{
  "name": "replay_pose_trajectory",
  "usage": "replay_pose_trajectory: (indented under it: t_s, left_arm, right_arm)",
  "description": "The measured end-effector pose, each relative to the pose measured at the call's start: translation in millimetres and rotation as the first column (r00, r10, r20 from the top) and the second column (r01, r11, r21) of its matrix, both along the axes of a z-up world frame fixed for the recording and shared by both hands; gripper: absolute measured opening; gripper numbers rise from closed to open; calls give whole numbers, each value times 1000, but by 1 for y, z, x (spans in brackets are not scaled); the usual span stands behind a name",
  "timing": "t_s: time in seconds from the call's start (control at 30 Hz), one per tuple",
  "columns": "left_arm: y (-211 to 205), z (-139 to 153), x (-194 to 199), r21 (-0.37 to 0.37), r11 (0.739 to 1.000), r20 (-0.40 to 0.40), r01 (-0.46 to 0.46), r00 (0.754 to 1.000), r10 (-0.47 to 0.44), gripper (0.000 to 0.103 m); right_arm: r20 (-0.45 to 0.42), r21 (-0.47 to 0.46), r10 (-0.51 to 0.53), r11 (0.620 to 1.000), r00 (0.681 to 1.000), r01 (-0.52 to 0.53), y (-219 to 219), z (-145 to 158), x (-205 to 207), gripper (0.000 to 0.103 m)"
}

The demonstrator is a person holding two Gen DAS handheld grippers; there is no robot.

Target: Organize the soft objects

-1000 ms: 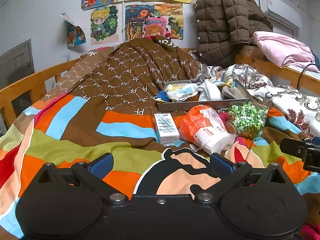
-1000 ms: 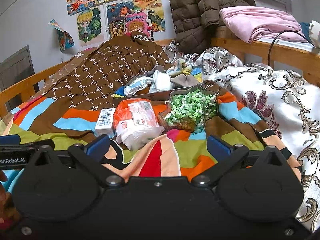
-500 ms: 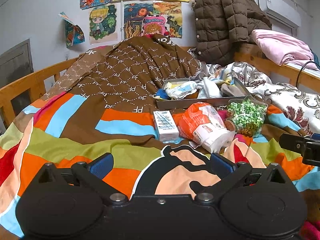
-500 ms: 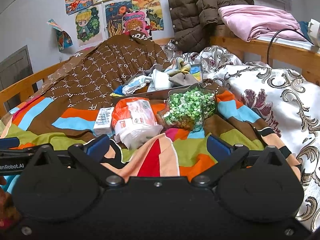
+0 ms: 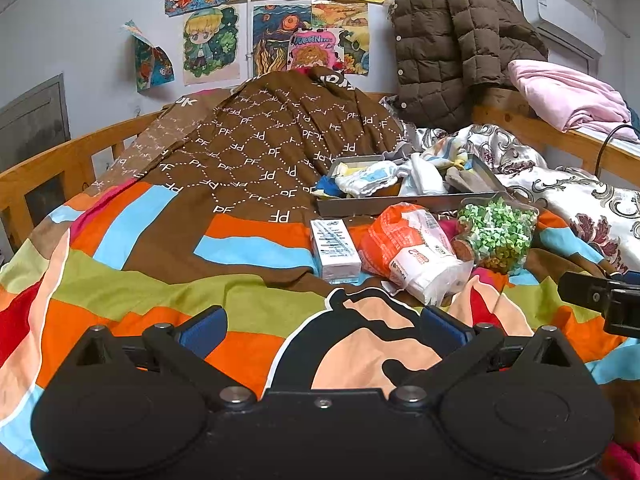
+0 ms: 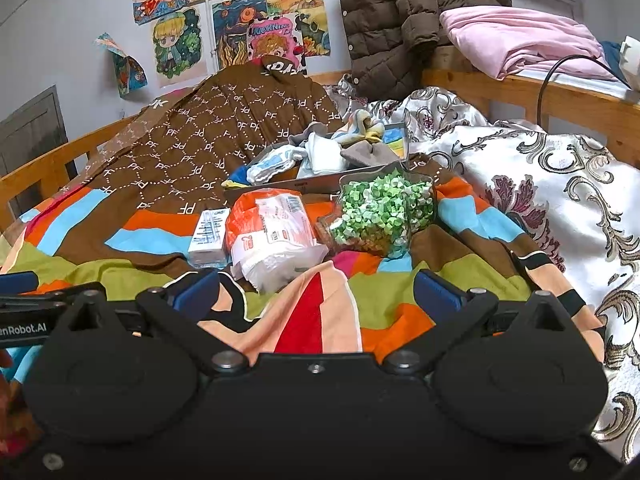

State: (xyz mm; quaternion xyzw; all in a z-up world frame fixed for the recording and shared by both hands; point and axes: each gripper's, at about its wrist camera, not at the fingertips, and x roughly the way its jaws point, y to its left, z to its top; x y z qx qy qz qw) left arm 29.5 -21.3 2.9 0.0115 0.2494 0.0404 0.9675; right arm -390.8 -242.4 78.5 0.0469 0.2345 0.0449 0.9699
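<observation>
An orange and white soft pack [image 5: 412,252] [image 6: 272,236] lies on the striped bedspread. A white carton [image 5: 334,250] [image 6: 210,234] lies left of it, and a clear bag of green bits [image 5: 496,236] [image 6: 380,216] lies right of it. Behind them a grey tray [image 5: 400,204] [image 6: 320,180] holds several socks and cloths. My left gripper [image 5: 322,326] is open and empty, low over the bedspread in front of the carton. My right gripper [image 6: 316,296] is open and empty, just in front of the soft pack.
A brown patterned cover [image 5: 264,148] rises behind the tray. A white floral quilt [image 6: 540,184] lies to the right. Wooden bed rails [image 5: 60,160] run along the left and back. A brown puffer jacket [image 5: 452,44] and pink bedding [image 6: 516,40] sit at the back right.
Both grippers have drawn back slightly and tilted, so the items sit a little farther off in view. Jaws stay open. Nothing on the bed has moved.
</observation>
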Motion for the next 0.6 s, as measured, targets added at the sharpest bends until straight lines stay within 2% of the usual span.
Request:
replay_pose_trajectory:
  t_s: [0.6]
  left_arm:
    - [-1, -3, -2, -1, 1000, -4, 1, 1000, -1, 102]
  right_arm:
    - [-7, -5, 7, 1000, 1000, -7, -1, -2, 3, 102]
